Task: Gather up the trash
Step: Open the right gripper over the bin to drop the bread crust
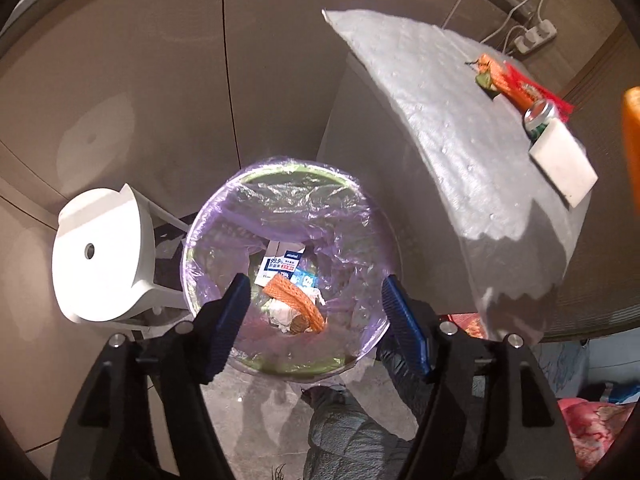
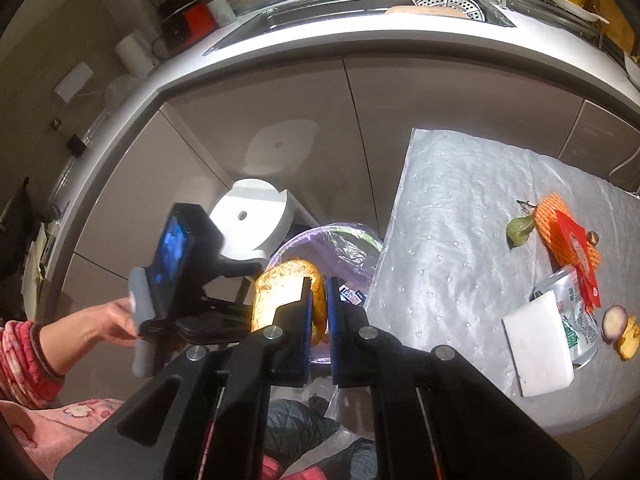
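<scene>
A trash bin (image 1: pixel 362 200) lined with a purple bag sits on the floor; inside lie an orange foam net (image 1: pixel 294 298), a wipes packet (image 1: pixel 280 266) and crumpled tissue. My left gripper (image 1: pixel 314 312) hangs open and empty right above the bin. My right gripper (image 2: pixel 319 304) is shut on a yellow-brown peel (image 2: pixel 280 292), held near the bin (image 2: pixel 344 240). On the foam-covered table (image 2: pixel 440 260) lie an orange net (image 2: pixel 548 216), a red wrapper (image 2: pixel 576 248), a crushed can (image 2: pixel 576 312), a white block (image 2: pixel 536 348), a green leaf (image 2: pixel 520 228) and an onion piece (image 2: pixel 614 322).
A white stool (image 1: pixel 104 252) stands left of the bin. Kitchen cabinets and a counter with a sink (image 2: pixel 440 4) run behind. A power strip (image 1: pixel 536 36) lies on the floor beyond the table. The person's left hand (image 2: pixel 104 324) holds the other gripper.
</scene>
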### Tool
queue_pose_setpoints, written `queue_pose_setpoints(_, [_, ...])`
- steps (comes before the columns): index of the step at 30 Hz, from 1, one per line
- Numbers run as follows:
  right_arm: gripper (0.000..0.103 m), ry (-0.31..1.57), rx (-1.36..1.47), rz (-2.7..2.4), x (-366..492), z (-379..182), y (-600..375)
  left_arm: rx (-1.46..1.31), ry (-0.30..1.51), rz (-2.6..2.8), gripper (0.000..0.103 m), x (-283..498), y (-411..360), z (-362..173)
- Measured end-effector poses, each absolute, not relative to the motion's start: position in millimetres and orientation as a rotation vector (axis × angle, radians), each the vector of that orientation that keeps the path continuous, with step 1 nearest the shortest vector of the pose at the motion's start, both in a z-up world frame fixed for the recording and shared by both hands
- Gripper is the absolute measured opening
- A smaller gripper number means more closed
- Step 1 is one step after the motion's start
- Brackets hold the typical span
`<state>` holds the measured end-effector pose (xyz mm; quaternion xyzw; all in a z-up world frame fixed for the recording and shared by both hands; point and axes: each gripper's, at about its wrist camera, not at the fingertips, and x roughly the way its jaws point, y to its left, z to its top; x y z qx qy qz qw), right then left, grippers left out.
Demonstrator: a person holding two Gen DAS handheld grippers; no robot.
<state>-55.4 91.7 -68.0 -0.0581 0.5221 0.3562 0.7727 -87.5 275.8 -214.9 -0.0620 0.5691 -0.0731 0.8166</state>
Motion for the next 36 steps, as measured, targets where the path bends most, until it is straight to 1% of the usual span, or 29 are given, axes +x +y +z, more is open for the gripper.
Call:
queue_pose_setpoints(2, [0.008, 1.143, -0.157, 0.772, -51.2, -83.7, 103.0, -0.149, 1.166, -0.144, 0.076, -97.0, 280.2, -193.5])
queue_pose_setpoints(4, [0.008, 1.157, -0.2, 0.771, -45.5, -103.4, 116.8, -0.152, 1.135, -0.128, 0.077, -105.8, 283.5, -174.6])
queue_pose_setpoints(7, [0.008, 1.194, -0.262, 0.778, -35.5, -139.4, 141.5, -0.145, 1.117, -0.083, 0.082, -117.9, 287.0, -154.5])
queue_pose_setpoints(13, [0.008, 1.272, -0.361, 0.797, -26.8, -202.1, 186.9, -0.149, 1.097, -0.023, 0.083, -132.8, 293.1, -136.2])
queue_pose_setpoints(19, [0.008, 1.3, -0.425, 0.811, -29.3, -228.9, 213.5, -0.162, 1.092, 0.01, 0.083, -137.6, 295.3, -130.2])
queue_pose_setpoints(21, [0.01, 1.317, -0.432, 0.811, -28.5, -234.7, 218.0, -0.162, 1.086, 0.015, 0.083, -138.7, 295.7, -128.3])
queue_pose_setpoints(22, [0.014, 1.325, -0.434, 0.806, -27.9, -237.0, 219.2, -0.161, 1.084, 0.016, 0.083, -138.5, 295.4, -127.5])
queue_pose_setpoints(23, [0.029, 1.33, -0.429, 0.806, -27.1, -238.3, 219.6, -0.16, 1.084, 0.02, 0.083, -137.8, 294.4, -127.5])
queue_pose_setpoints(24, [0.041, 1.333, -0.421, 0.804, -26.5, -238.4, 220.0, -0.16, 1.083, 0.019, 0.083, -137.3, 294.5, -127.0])
queue_pose_setpoints(25, [0.058, 1.33, -0.411, 0.803, -25.3, -236.4, 219.2, -0.16, 1.083, 0.019, 0.083, -136.5, 293.9, -126.0])
queue_pose_setpoints(26, [0.061, 1.319, -0.4, 0.803, -24.7, -233.1, 218.5, -0.161, 1.081, 0.019, 0.083, -136.3, 293.4, -124.6])
queue_pose_setpoints(30, [0.062, 1.277, -0.348, 0.814, -20.5, -206.8, 205.6, -0.153, 1.063, 0.005, 0.083, -132.2, 289.3, -116.5])
queue_pose_setpoints(33, [0.064, 1.222, -0.262, 0.802, -14.4, -172.6, 181.9, -0.144, 1.042, -0.019, 0.083, -125.5, 281.6, -107.1])
queue_pose_setpoints(35, [0.073, 1.166, -0.202, 0.772, -11.4, -142.5, 156.8, -0.139, 1.026, -0.043, 0.084, -119.7, 274.2, -100.1])
queue_pose_setpoints(36, [0.076, 1.136, -0.172, 0.752, -10.5, -127.9, 142.7, -0.136, 1.019, -0.061, 0.085, -115.5, 268.4, -96.1])
